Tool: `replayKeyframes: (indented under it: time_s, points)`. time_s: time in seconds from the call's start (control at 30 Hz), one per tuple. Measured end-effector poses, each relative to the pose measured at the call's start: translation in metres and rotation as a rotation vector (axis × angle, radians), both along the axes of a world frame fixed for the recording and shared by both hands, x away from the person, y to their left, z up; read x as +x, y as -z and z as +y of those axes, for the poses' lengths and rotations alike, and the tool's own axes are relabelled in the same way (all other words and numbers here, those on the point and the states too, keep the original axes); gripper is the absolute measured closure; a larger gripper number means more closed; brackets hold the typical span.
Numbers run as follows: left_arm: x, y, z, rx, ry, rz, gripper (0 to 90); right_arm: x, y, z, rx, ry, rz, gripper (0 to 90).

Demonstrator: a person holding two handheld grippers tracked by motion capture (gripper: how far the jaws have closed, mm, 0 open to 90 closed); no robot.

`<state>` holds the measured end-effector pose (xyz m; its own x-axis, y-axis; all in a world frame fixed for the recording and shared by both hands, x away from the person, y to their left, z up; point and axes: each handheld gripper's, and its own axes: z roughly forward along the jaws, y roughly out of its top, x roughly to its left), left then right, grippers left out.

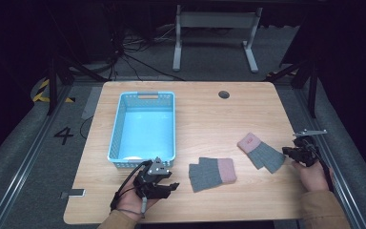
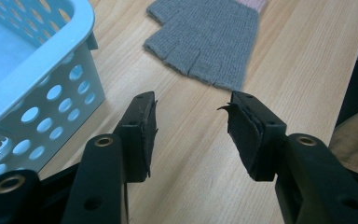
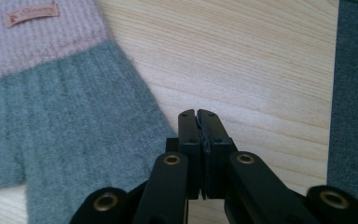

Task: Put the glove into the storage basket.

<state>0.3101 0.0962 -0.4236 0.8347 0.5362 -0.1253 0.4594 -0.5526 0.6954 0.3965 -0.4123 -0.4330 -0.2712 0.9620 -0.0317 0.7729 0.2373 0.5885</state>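
On the pale wooden bench (image 1: 195, 114) lie two grey knitted fingerless gloves with pink cuffs. The right-hand glove (image 1: 262, 151) sits toward four o'clock of the benchtop, cuff pointing to ten o'clock, its finger end just beside the right tongs (image 1: 286, 152). In the right gripper view those tongs (image 3: 199, 116) are pressed together with nothing between them, their tips over bare wood at the glove's (image 3: 56, 116) edge; whether they touch the knit I cannot tell. A small tag shows on its pink cuff.

The other glove (image 1: 212, 173) lies near six o'clock, cuff to three o'clock. The left tongs (image 1: 171, 183) rest just at nine o'clock of it, apart from it. In the left gripper view they (image 2: 191, 126) stand spread and empty, the glove's (image 2: 209, 42) finger end at twelve o'clock beyond them.

A light blue perforated plastic basket (image 1: 116, 129) stands toward nine o'clock of the bench, close to the left tongs.
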Motion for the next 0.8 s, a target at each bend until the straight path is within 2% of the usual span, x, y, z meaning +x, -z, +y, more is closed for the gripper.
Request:
replayKeyframes:
  time_s: [0.17,0.4,0.8]
  points:
    - [0.0,0.0,0.0,-0.002,-0.004,0.0,52.4,0.003,0.004,-0.001,-0.006,0.007,0.016,89.1]
    - [0.0,0.0,-0.001,-0.004,0.0,-0.002,52.4,0.0,0.004,0.003,0.009,0.004,0.047,89.3]
    - [0.004,-0.002,-0.008,-0.009,0.024,-0.007,52.3,-0.014,0.001,0.03,-0.006,-0.097,0.126,89.5]
